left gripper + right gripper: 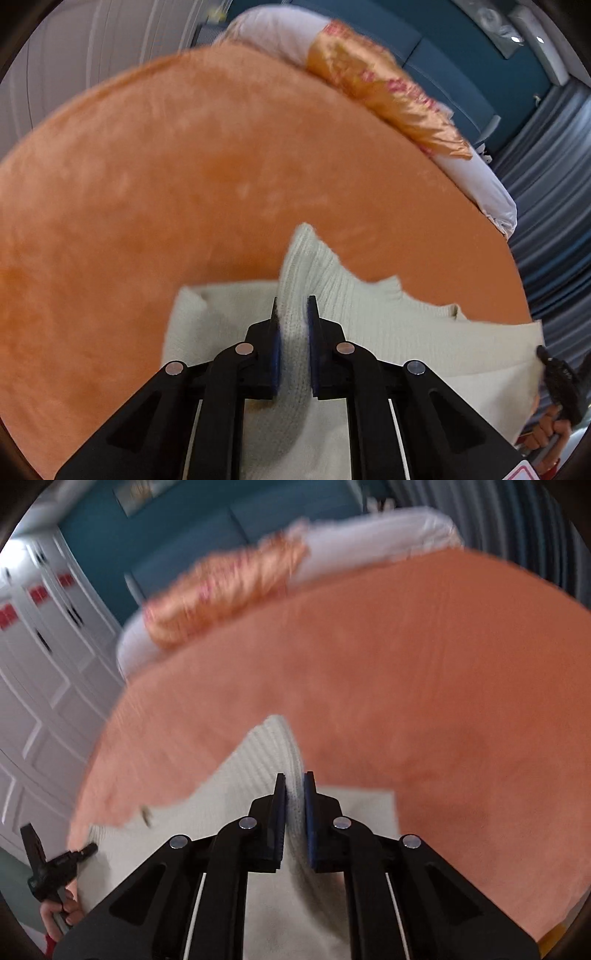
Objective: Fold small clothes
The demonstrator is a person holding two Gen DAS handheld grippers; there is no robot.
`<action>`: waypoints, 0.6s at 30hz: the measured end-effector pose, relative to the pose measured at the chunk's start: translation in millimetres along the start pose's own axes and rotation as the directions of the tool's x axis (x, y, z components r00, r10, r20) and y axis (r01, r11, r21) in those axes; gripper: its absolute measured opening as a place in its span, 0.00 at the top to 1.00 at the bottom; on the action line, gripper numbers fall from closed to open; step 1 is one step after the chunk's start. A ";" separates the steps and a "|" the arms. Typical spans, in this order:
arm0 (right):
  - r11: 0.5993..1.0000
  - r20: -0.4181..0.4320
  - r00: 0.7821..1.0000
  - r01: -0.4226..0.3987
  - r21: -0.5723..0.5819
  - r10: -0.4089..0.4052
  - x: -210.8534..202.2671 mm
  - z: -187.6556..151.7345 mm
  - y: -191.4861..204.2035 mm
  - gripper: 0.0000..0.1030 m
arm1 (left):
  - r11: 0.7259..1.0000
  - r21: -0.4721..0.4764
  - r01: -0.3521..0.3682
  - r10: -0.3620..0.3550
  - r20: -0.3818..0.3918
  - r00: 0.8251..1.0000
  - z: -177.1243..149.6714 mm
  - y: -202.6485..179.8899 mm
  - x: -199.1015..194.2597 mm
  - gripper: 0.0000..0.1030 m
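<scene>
A cream ribbed knit garment (369,306) lies on an orange bedspread (184,166). My left gripper (292,308) is shut on a bunched ribbed edge of the garment, which sticks out past the fingertips. In the right wrist view my right gripper (294,784) is shut on another ribbed edge of the same garment (258,760). The right gripper also shows at the lower right of the left wrist view (554,373), and the left gripper at the lower left of the right wrist view (55,864). Both views are motion-blurred.
An orange-and-pink satin cloth (380,88) lies over white pillows (280,33) at the bed's far edge. White panelled cupboard doors (44,686) stand to the left, a teal wall (177,528) and grey curtains (554,206) beyond.
</scene>
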State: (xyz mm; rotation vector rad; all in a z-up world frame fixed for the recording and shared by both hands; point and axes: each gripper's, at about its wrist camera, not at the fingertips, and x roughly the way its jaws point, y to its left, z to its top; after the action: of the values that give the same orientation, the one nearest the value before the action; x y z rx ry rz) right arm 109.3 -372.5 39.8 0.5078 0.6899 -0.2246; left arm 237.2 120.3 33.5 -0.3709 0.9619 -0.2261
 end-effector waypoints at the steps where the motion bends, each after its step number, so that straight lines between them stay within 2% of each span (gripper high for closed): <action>1: 0.998 -0.025 0.998 0.052 -0.025 -0.052 10.8 -5.7 -4.3 0.92 | 1.000 0.010 -0.020 0.020 0.000 1.000 -1.2 -2.4 2.7 0.91; 2: 0.992 -0.079 0.990 0.112 -0.062 -0.116 29.6 -14.4 -9.0 0.92 | 1.000 0.014 -0.028 0.028 -0.017 0.999 -2.6 -2.3 9.4 0.90; 3: 0.979 -0.176 0.965 0.176 -0.100 -0.192 60.6 -30.2 -17.9 0.92 | 0.998 0.020 -0.055 0.056 -0.046 0.997 -5.3 -1.1 23.1 0.90; 4: 0.976 -0.223 0.952 0.191 -0.106 -0.210 76.9 -40.8 -22.9 0.91 | 0.995 0.026 -0.100 0.102 -0.080 0.992 -9.5 0.9 37.7 0.88; 5: 0.976 -0.189 0.959 0.193 -0.105 -0.210 75.4 -44.3 -22.5 0.91 | 0.990 0.036 -0.134 0.137 -0.079 0.987 -16.0 3.1 47.2 0.83; 8: 0.971 -0.106 0.967 0.225 -0.080 -0.233 44.4 -33.9 -5.9 0.85 | 0.984 0.054 -0.171 0.173 -0.030 0.984 -16.9 -5.2 33.0 0.79; 10: 0.977 -0.009 0.979 0.201 -0.068 -0.202 11.3 -34.1 6.5 0.85 | 0.973 0.078 -0.216 0.216 0.012 0.976 -18.6 -13.8 11.9 0.79; 11: 0.981 0.024 0.983 0.182 -0.071 -0.180 -3.9 -37.8 14.4 0.80 | 0.967 0.090 -0.238 0.235 0.045 0.971 -22.5 -19.0 0.2 0.79; 12: 0.989 0.026 0.992 0.122 -0.085 -0.120 -18.1 -45.3 27.2 0.78 | 0.961 0.101 -0.258 0.250 0.085 0.964 -26.8 -23.2 -12.5 0.80; 14: 0.991 -0.029 0.999 0.028 -0.127 -0.032 -25.4 -60.6 47.1 0.78 | 0.957 0.114 -0.265 0.248 0.144 0.958 -37.5 -35.0 -41.2 0.78; 15: 0.987 -0.069 0.998 -0.010 -0.159 -0.001 -26.1 -74.8 64.4 0.78 | 0.962 0.109 -0.251 0.234 0.151 0.961 -44.5 -41.3 -51.6 0.76; 16: 0.977 -0.126 0.991 -0.064 -0.205 0.039 -24.9 -94.4 84.7 0.78 | 0.970 0.101 -0.222 0.207 0.144 0.968 -50.3 -46.5 -58.5 0.73; 18: 0.963 -0.187 0.979 -0.122 -0.241 0.078 -22.9 -120.2 111.1 0.78 | 0.987 0.107 -0.122 0.113 0.092 0.989 -71.6 -63.3 -63.7 0.73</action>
State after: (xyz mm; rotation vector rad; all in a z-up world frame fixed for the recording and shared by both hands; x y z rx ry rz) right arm 66.0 -214.6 17.2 0.3198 0.8495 0.0051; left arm 140.7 69.8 70.2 -0.2180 0.8791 -0.1544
